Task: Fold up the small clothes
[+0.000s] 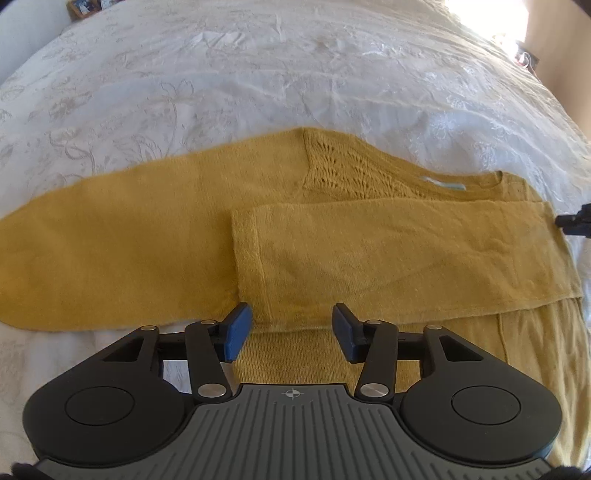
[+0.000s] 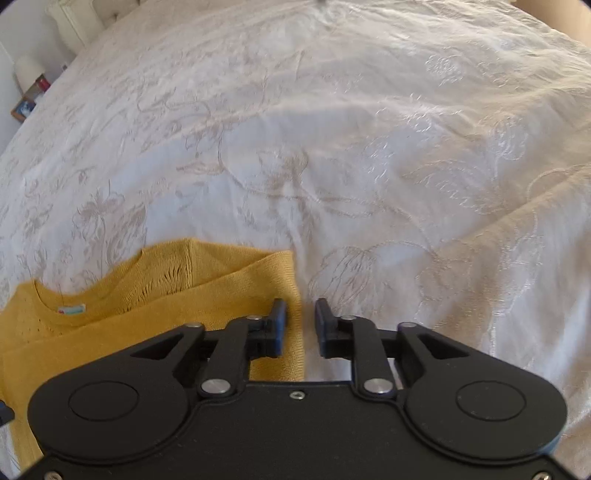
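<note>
A mustard-yellow knit sweater lies flat on the bed. One sleeve stretches out to the left, and the other is folded across the body with its cuff in the middle. My left gripper hovers open just above the cuff's near corner, its blue pads clear of the cloth. In the right wrist view the sweater shows its neckline, a small label and the folded right edge. My right gripper stands open over that edge, the cloth reaching partway into the gap.
A white bedspread with a pale floral pattern covers the whole bed around the sweater. Small items sit on a bedside surface at the far left. Bright light falls in at the far right.
</note>
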Action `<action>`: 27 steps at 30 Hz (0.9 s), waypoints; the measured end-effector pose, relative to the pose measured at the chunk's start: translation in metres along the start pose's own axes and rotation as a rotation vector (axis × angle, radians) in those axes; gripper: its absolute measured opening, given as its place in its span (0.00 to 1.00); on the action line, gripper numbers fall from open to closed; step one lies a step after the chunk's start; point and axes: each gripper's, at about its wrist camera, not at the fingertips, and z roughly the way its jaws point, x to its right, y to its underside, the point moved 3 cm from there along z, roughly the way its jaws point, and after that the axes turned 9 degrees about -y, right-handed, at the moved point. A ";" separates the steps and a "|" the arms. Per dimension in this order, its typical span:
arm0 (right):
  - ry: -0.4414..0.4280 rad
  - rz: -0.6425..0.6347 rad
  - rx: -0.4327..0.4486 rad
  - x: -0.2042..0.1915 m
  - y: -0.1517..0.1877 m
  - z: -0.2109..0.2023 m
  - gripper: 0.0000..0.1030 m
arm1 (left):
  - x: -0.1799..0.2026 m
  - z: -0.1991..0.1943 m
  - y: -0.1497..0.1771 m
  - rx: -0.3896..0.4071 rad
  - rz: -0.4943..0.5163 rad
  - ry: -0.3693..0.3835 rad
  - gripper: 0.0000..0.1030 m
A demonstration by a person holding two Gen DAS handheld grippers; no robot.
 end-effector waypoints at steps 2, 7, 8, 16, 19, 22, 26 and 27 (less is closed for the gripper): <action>-0.035 -0.026 -0.001 -0.005 0.007 -0.009 0.65 | 0.001 0.010 0.007 -0.049 -0.003 0.014 0.62; 0.118 -0.156 -0.144 0.001 0.038 0.004 0.70 | 0.013 0.017 0.015 -0.028 0.063 0.030 0.87; 0.153 -0.133 -0.142 0.009 0.042 0.004 0.69 | 0.016 0.018 0.016 -0.030 0.077 0.032 0.94; 0.138 -0.104 0.041 -0.001 0.010 -0.017 0.93 | 0.029 0.024 0.023 -0.011 0.110 -0.008 1.00; 0.104 -0.092 -0.009 -0.004 0.006 0.003 0.95 | 0.029 0.024 0.024 0.002 0.111 -0.015 1.00; 0.184 -0.139 -0.139 0.004 0.021 0.025 0.95 | 0.029 0.023 0.025 0.021 0.109 -0.020 1.00; 0.283 -0.147 -0.103 0.014 0.029 0.012 0.98 | 0.031 0.023 0.026 0.039 0.112 -0.028 1.00; 0.281 -0.151 -0.069 0.010 0.030 0.001 0.98 | 0.032 0.023 0.025 0.036 0.114 -0.031 1.00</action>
